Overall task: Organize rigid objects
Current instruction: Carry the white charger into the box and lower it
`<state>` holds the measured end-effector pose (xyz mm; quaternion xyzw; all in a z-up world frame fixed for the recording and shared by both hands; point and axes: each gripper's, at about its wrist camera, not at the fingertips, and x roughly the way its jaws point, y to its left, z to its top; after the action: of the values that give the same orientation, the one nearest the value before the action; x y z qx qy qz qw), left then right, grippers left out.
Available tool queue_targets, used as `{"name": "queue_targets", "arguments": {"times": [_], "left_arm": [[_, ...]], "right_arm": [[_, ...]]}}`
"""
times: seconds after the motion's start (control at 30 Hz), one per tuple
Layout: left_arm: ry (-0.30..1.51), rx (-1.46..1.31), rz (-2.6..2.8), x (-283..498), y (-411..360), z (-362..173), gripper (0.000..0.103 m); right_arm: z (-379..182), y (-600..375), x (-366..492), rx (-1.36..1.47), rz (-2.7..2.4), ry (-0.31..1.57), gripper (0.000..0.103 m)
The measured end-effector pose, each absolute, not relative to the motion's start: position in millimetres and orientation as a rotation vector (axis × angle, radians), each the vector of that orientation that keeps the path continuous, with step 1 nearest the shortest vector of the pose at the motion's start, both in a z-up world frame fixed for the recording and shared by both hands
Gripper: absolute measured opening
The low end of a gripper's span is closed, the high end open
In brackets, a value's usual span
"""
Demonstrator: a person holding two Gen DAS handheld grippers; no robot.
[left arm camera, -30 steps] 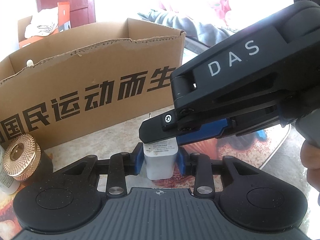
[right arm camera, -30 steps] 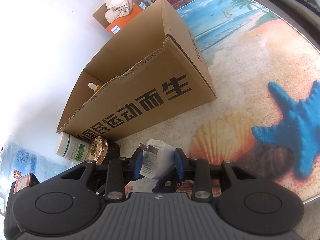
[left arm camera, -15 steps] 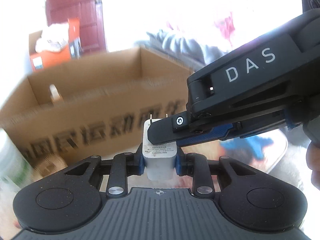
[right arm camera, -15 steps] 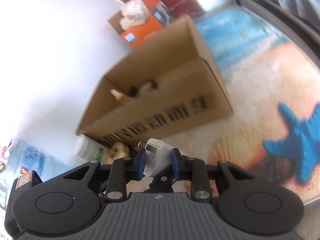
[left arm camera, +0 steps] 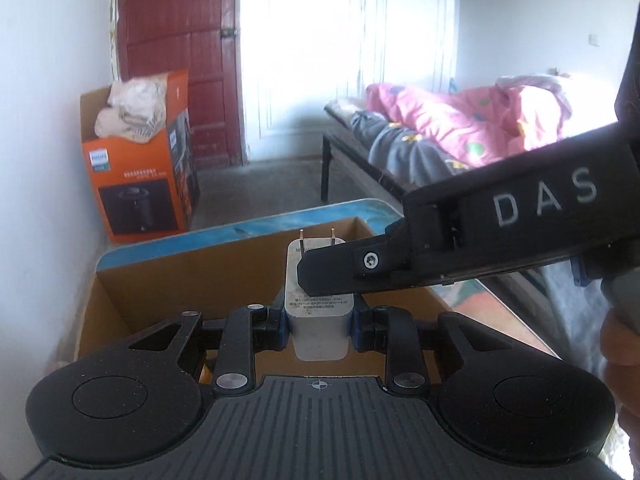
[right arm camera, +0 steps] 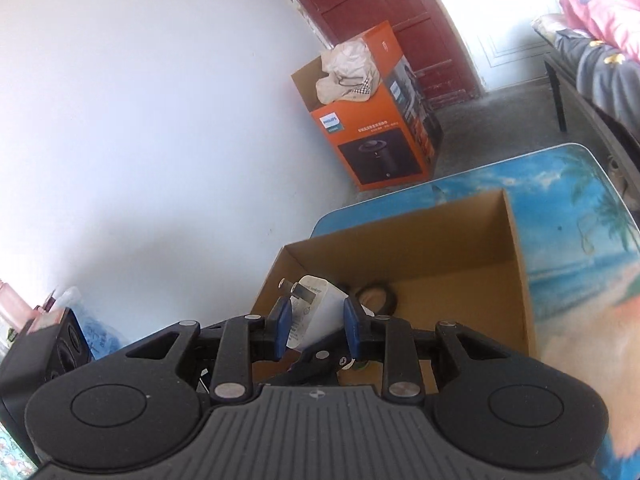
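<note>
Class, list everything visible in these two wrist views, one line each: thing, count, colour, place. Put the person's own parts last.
charger plug: one, white, held above the cardboard box
cardboard box: one, brown, open, on the table
dark ring: one, black, inside the cardboard box
table: one, beach print
orange carton: one, on the floor by the wall
red door: one, behind the carton
bed: one, pink quilt, at the right
left tongs: black, shut on the plug
right tongs: black, shut on the plug
hand: one, right edge
</note>
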<state>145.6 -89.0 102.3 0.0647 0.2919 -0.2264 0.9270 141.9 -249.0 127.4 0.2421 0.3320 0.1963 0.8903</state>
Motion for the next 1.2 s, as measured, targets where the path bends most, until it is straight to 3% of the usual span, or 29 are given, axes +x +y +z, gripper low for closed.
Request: {"name": "queue_targets", "arguments": {"times": [0.4,1.03,1.13,1.2], "left_arm": [[0.927,0.14,-0.379,258,-94,54,0.027],[1.127,0.048,-0.307,302,-86,21,0.029],[1.128,0.0,-0.321,299,-80,23,0.036],[1.116,-0.012,-0.331,296,-79,26,0.049]], "right_arm": [[66,-246,273,0.531,0.396,0.946,0.031],[25,-233,306,0.477,0.4,1.069,0.031],[23,-232,305,0.454,0.39,1.062,0.031],[24,-233,304,0.445,0.388,1.05,0.031]]}}
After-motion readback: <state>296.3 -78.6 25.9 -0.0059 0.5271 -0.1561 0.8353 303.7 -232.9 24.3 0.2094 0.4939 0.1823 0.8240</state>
